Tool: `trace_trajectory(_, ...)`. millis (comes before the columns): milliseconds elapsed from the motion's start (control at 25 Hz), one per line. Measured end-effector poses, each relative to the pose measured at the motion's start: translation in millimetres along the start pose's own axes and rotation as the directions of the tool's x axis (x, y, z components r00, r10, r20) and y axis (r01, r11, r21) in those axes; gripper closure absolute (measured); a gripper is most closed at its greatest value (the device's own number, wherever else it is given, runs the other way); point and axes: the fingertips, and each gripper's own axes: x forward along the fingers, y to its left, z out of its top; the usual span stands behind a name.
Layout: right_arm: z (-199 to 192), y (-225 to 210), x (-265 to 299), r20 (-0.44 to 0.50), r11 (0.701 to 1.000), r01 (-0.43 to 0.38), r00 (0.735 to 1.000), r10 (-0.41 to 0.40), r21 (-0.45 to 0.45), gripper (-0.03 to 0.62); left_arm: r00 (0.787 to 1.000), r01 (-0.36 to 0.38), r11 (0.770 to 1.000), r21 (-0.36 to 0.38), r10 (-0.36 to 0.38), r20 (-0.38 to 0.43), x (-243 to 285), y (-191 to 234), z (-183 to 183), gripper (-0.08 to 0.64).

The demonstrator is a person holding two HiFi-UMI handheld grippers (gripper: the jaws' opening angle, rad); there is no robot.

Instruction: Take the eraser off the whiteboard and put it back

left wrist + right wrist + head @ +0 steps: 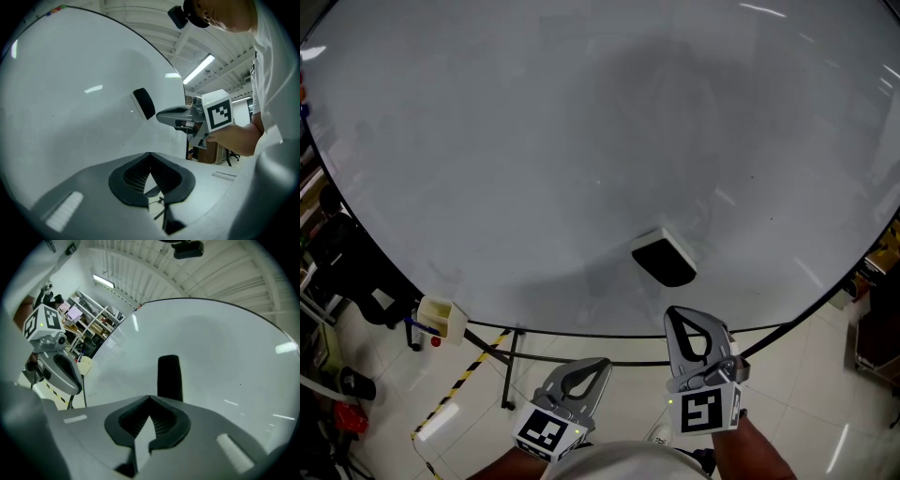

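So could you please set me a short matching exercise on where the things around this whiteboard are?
Things:
1. eraser
2. right gripper
3. cream marker holder
4. yellow-and-black striped tape

Places or states:
A. on the floor below the board
B. stuck on the face of the whiteboard, near its lower edge
C. jaws shut on nothing, pointing at the eraser but apart from it
D. at the board's lower left edge

Pairs: 1-B, 2-C, 3-D, 4-A
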Motion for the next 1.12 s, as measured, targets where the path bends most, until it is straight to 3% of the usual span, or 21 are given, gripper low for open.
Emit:
trace_trajectory(280, -3.8, 5.5, -9.5, -0.012, 0.998, -0.058, 0.998, 0.058, 0.018, 0.591, 1.0, 0.002, 1.0, 0.009, -0.002, 0.009, 0.0, -3.8, 5.3, 0.543)
trace_trajectory(400, -4.1, 9.1, -14.3, 0.027, 0.99, -0.107, 0.994, 0.105, 0.09, 0.591, 1.0, 0.005, 1.0, 0.018, -0.005, 0.014, 0.0, -4.7, 8.9, 0.543)
trace_trajectory(560, -10.6, 16.7, -22.2, 0.107, 0.957, -0.176, 0.982, 0.154, 0.231, 0.591, 1.0, 0.005, 1.0, 0.018, -0.005, 0.012, -0.8, -4.0, 7.7, 0.543)
trace_trajectory(760, -26.8, 20.5, -32.8, 0.141, 0.882, -0.216, 0.975, 0.172, 0.419, 0.591, 1.0, 0.009, 1.0, 0.004, -0.009, 0.011, 0.7, -5.2, 7.6, 0.543)
trace_trajectory(960, -37.0, 19.7, -39.7, 0.142, 0.842, -0.227, 0.973, 0.18, 0.49, 0.591, 1.0, 0.02, 1.0, 0.004, -0.02, 0.013, 3.4, -6.2, 10.3, 0.543)
trace_trajectory(1120, -41.3, 19.0, -49.9, 0.143, 0.84, -0.219, 0.975, 0.17, 0.496, 0.591, 1.0, 0.026, 1.0, 0.006, -0.026, 0.011, 3.4, -5.7, 8.9, 0.543)
